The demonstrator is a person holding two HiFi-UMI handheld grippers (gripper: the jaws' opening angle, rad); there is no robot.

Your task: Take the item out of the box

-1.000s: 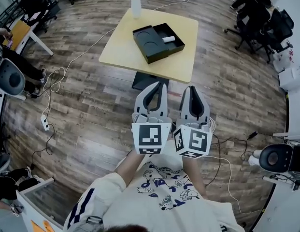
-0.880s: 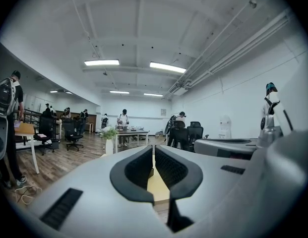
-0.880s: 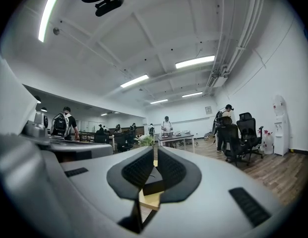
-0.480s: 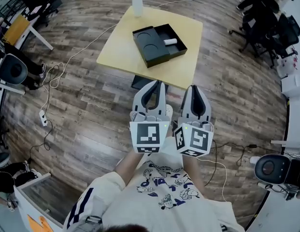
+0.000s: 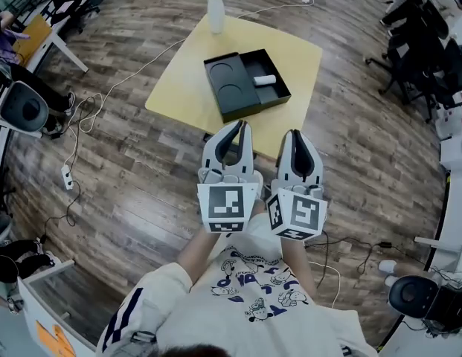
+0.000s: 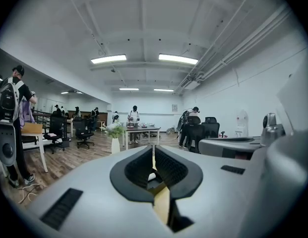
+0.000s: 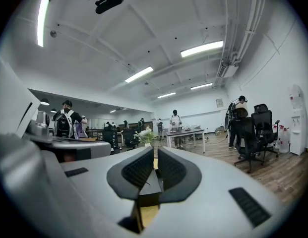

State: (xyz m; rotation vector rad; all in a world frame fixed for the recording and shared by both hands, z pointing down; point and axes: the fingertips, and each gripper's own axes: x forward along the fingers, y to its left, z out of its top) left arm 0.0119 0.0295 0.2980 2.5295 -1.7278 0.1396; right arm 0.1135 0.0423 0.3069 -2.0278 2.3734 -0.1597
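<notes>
Though held side by side short of the table, left gripper and right gripper both clenched on nothing, white item lying untouched in the right-hand compartment of the black box, whole removal yet to do.

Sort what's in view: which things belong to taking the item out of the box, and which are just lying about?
Job: black box, white item inside it, yellow table, left hand-held gripper, right hand-held gripper.
Lying about: vase, floor cable, office chairs.
</notes>
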